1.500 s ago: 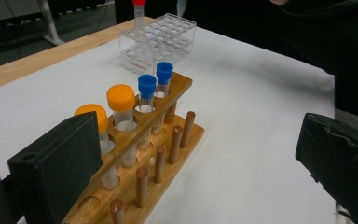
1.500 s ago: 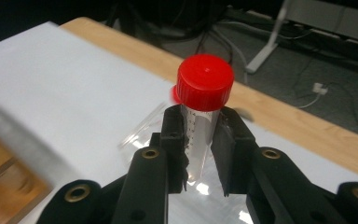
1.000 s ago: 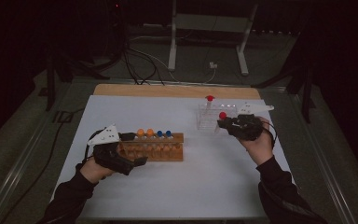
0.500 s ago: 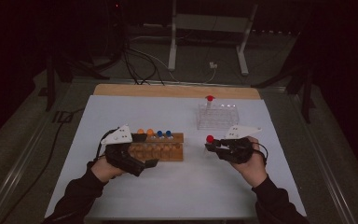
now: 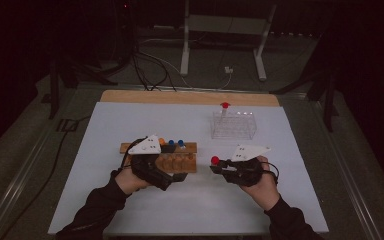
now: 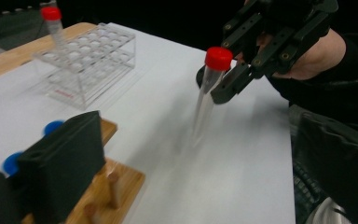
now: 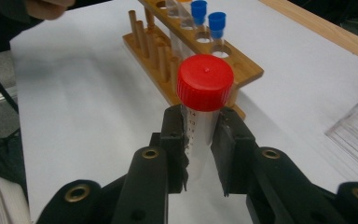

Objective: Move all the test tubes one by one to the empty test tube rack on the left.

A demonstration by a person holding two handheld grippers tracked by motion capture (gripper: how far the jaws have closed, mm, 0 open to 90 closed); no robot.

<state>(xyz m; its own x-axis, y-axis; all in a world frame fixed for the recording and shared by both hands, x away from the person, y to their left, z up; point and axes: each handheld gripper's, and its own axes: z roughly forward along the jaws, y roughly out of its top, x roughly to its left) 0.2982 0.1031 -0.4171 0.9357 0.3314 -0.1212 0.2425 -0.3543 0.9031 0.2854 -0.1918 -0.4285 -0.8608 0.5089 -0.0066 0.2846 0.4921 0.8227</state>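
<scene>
Right gripper (image 7: 199, 140) is clamped on a red-capped clear tube (image 7: 204, 100) just below the cap, tube held clear of the white table sheet (image 5: 190, 205). Left gripper (image 5: 172, 176) is seen at the near edge of the wooden tube rack (image 5: 182, 162); its jaw state cannot be told. Blue-capped tubes (image 7: 208, 18) are seated in that rack. Farther back, a clear plastic rack (image 5: 233, 125) is seen with one red-capped tube (image 5: 224, 107) upright in it

White table (image 5: 130, 215) bears a wooden rack (image 5: 182, 162) and clear rack (image 5: 233, 125)
</scene>
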